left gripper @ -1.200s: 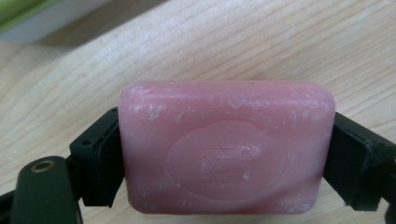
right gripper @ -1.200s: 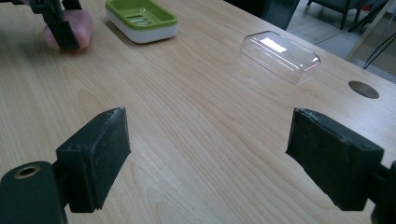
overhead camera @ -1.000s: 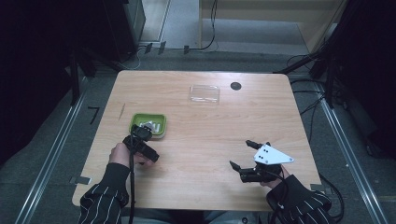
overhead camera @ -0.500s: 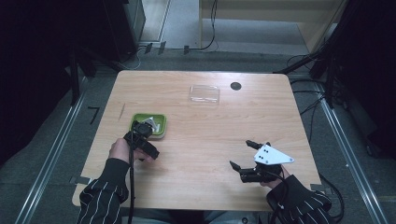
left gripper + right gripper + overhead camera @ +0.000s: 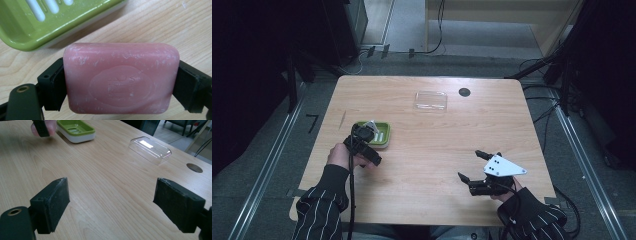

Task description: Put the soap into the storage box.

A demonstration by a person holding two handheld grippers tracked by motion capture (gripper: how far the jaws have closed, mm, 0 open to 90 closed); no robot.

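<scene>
High view: the wooden table [image 5: 432, 150] has a wide bare stretch across its middle and near edge, with the right gripper [image 5: 477, 167] resting near the front right corner, jaws spread wide and nothing between them. At the left, the left gripper [image 5: 371, 131] sits just beside the green soap dish [image 5: 382, 135], well in from the left edge. Left gripper view shows its jaws pinching the pink soap bar [image 5: 121, 77] by its short ends, just outside the dish rim, above the wood. A clear plastic lid [image 5: 431, 100] lies near the far edge, beside a dark round hole [image 5: 464, 92].
</scene>
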